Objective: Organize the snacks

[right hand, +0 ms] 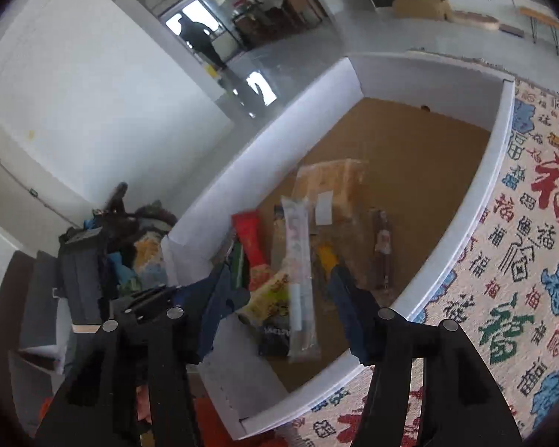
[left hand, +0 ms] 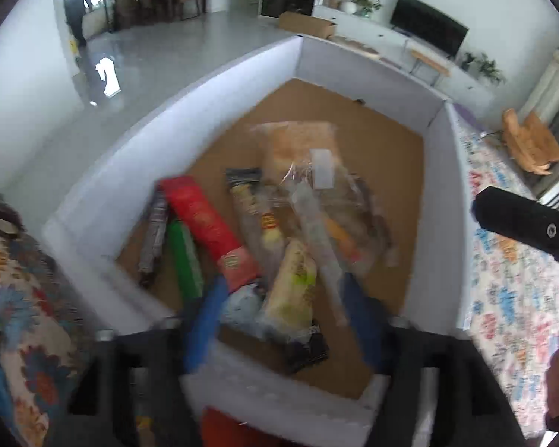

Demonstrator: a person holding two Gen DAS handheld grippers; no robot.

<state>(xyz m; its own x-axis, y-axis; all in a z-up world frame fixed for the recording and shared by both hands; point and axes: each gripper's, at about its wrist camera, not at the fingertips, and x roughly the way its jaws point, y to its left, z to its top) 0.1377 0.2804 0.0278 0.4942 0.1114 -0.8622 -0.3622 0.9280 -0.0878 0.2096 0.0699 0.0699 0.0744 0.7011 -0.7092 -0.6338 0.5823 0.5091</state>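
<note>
Snack packets (right hand: pixel 294 260) heaped in white-walled box (right hand: pixel 501 171), wrapper print blurred and unreadable, cloth (right hand: pixel 533 260) printed with Chinese characters, left gripper (left hand: pixel 279 320) and right gripper (right hand: pixel 279 320) parted, empty, above the packets.

Even daylight enters through the far doorway (right hand: pixel 201 26), glare marks the glossy floor (left hand: pixel 106 76), motion blur softens the snack packets (left hand: pixel 279 231), and fisheye distortion darkens all corners.
</note>
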